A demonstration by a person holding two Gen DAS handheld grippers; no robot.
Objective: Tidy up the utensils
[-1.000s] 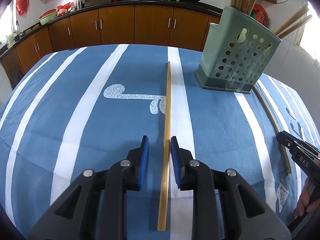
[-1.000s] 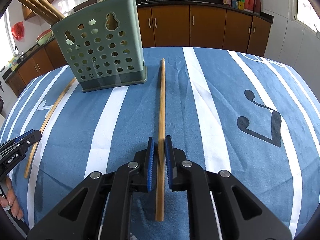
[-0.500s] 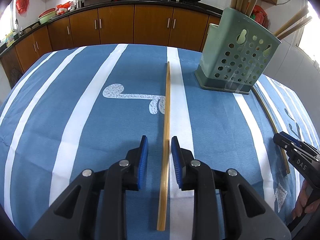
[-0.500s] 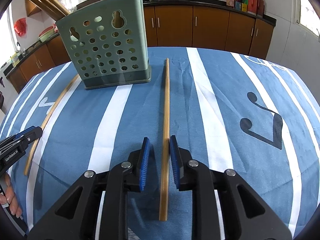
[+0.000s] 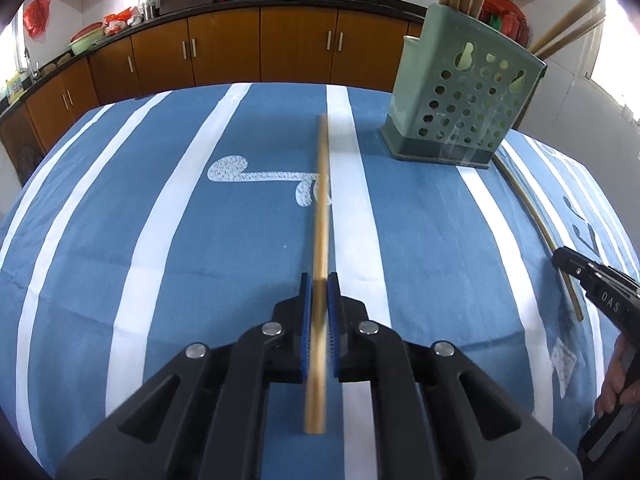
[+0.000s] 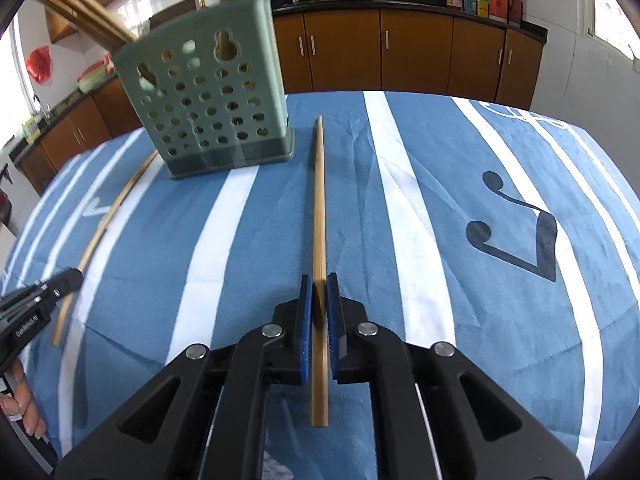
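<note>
Two loose chopsticks are out on the blue striped tablecloth (image 5: 160, 240), one per gripper. The left gripper (image 5: 319, 292) has its blue pads pressed on the left chopstick (image 5: 321, 216); the right gripper (image 6: 319, 292) is clamped on the right chopstick (image 6: 319, 200), just beside the holder's base. One green perforated utensil holder (image 6: 208, 108) stands upright at the far side of the table, between the two sticks. It holds a bundle of chopsticks (image 6: 80, 12) — some leaning out to one side, some upright — too overlapped to count exactly. Each chopstick's near end sticks out behind the pads.
</note>
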